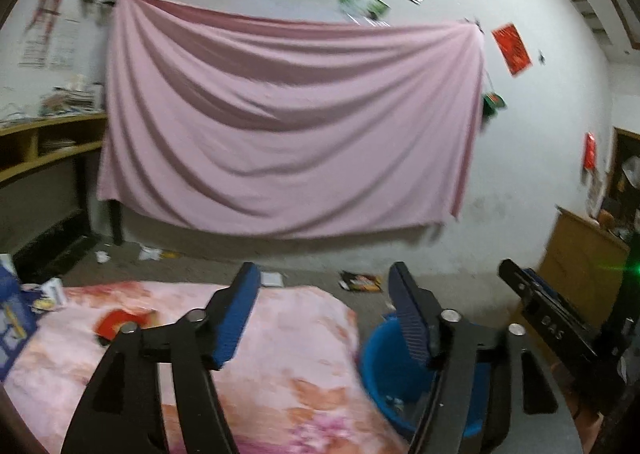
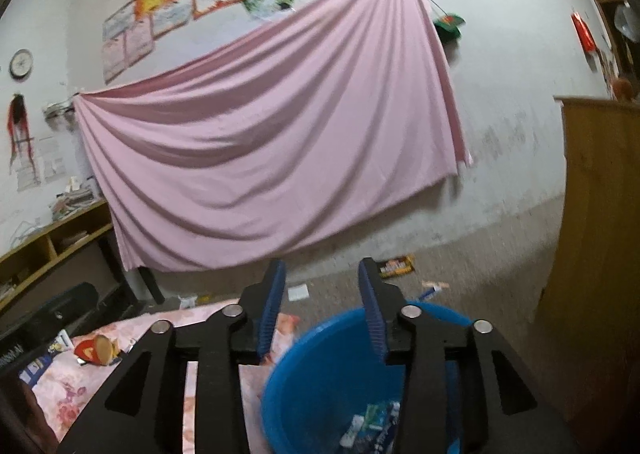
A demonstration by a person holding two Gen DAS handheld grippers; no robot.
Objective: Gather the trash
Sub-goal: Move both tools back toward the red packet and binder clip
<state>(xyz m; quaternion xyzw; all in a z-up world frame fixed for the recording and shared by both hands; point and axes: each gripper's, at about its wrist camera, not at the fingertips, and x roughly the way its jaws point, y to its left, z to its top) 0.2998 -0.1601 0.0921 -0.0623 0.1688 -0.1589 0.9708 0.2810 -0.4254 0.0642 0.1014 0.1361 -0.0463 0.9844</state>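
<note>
Left gripper (image 1: 324, 290): jaws spread wide, nothing between them, held above the edge of the floral blanket (image 1: 280, 354). Right gripper (image 2: 322, 286): jaws parted, empty, over the rim of the blue bucket (image 2: 304, 374), which stands on the floor just beside the blanket. Wrappers (image 2: 372, 422) lie in the bucket's bottom. A red wrapper (image 2: 94, 350) rests on the blanket. More litter lies on the floor: a dark packet (image 2: 396, 266), white paper (image 2: 298, 291). A pink sheet (image 2: 272, 134) hangs on the wall.
</note>
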